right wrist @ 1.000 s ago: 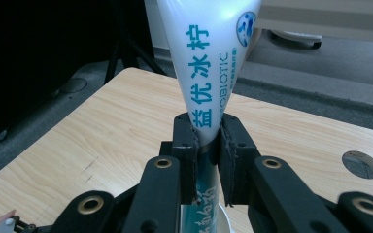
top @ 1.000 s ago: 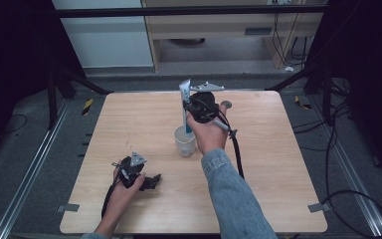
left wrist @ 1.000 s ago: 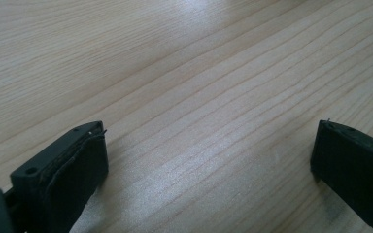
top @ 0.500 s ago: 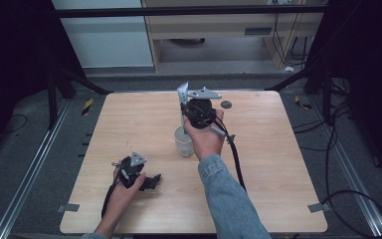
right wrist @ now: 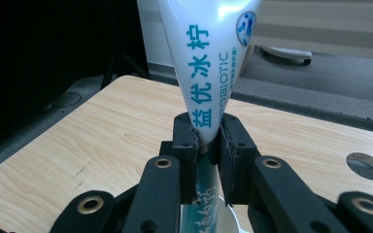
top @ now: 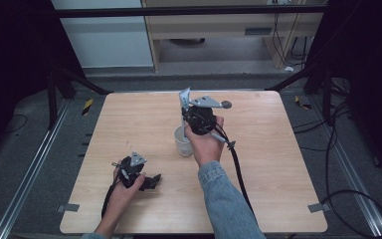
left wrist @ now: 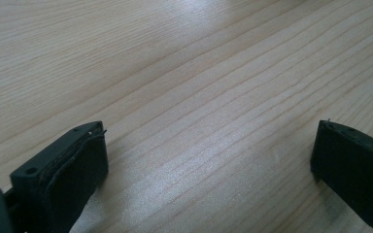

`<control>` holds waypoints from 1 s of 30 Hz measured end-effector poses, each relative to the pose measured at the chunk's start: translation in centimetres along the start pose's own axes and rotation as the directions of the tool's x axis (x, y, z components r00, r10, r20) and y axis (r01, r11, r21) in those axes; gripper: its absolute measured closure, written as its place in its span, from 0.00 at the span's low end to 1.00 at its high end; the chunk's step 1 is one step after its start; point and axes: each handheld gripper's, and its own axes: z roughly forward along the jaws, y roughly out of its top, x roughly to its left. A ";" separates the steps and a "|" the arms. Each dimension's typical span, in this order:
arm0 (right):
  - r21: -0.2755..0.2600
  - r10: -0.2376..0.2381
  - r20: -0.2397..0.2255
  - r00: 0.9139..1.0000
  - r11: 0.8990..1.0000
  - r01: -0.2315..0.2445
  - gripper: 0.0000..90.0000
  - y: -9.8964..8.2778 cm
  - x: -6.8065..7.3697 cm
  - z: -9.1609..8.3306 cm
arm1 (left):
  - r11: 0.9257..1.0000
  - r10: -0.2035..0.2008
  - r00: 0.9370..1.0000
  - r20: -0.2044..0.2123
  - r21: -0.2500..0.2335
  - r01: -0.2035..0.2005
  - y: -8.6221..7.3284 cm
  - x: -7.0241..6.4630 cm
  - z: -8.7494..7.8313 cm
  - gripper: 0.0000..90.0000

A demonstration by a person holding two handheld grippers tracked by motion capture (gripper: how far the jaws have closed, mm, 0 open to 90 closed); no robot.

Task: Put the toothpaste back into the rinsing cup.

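From above, your right gripper (top: 183, 110) holds the toothpaste tube (top: 184, 102) upright over the cup (top: 183, 142), while its own camera shows both pads pinching the tube (right wrist: 206, 73), and your left gripper (left wrist: 209, 165) rests spread wide on the table (left wrist: 184, 58).

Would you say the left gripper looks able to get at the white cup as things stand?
Probably yes: the left gripper is open and bare table lies between it and the cup, though the right gripper holds a tube over it.
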 end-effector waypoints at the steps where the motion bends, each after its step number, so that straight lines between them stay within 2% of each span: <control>1: -0.001 0.006 -0.001 1.000 1.000 -0.006 0.88 -0.1 0.0 0.1 | 1.000 0.000 1.000 0.000 0.000 0.000 0.0 0.0 0.0 0.00; 14: -0.045 -0.012 0.036 0.999 0.999 0.014 0.87 -1.5 0.8 0.4 | 1.000 0.000 1.000 0.000 0.000 0.000 0.0 0.0 0.0 0.00; 20: -0.054 -0.026 0.061 0.998 0.998 0.029 0.87 -2.1 1.1 0.6 | 1.000 0.000 1.000 0.000 0.000 0.000 0.0 0.0 0.0 0.00; 30: -0.061 -0.021 0.085 0.996 0.998 0.027 0.87 -3.5 1.4 1.2 | 1.000 -0.003 1.000 0.000 0.000 0.003 0.0 0.0 0.0 0.00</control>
